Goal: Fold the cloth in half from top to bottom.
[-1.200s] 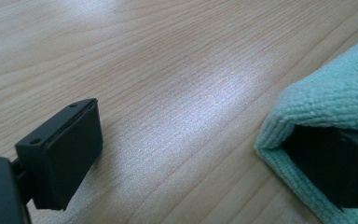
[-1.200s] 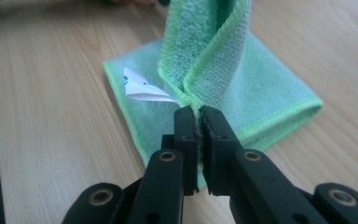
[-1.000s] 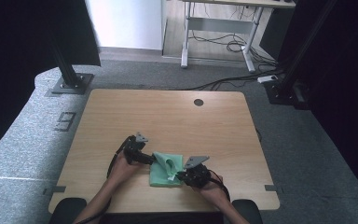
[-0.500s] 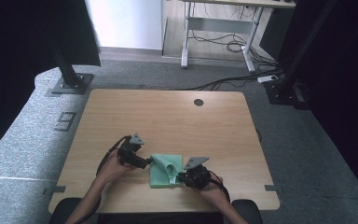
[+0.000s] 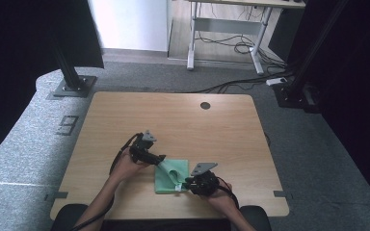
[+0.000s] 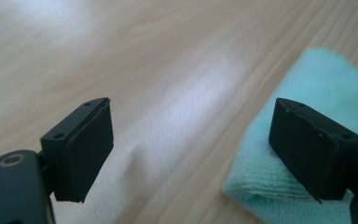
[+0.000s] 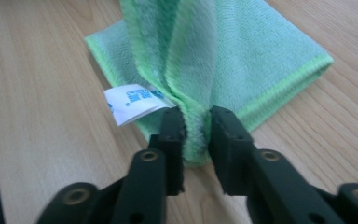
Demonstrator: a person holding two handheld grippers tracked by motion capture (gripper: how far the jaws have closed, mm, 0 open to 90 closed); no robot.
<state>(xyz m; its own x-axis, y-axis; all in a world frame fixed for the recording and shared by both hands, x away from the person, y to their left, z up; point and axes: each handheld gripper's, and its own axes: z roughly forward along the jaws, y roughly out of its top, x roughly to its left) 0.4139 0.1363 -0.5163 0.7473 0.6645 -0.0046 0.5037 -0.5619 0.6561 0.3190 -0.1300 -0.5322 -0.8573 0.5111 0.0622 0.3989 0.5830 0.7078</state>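
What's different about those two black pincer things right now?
The left gripper has its jaws spread wide apart with nothing between them, one jaw over the edge of the green cloth. The right gripper has its jaws pinched on a fold of that cloth, lifting it. Both have black jaws and sit low over the wooden table.

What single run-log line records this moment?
right gripper: shut on green cloth | left gripper: open beside cloth | table
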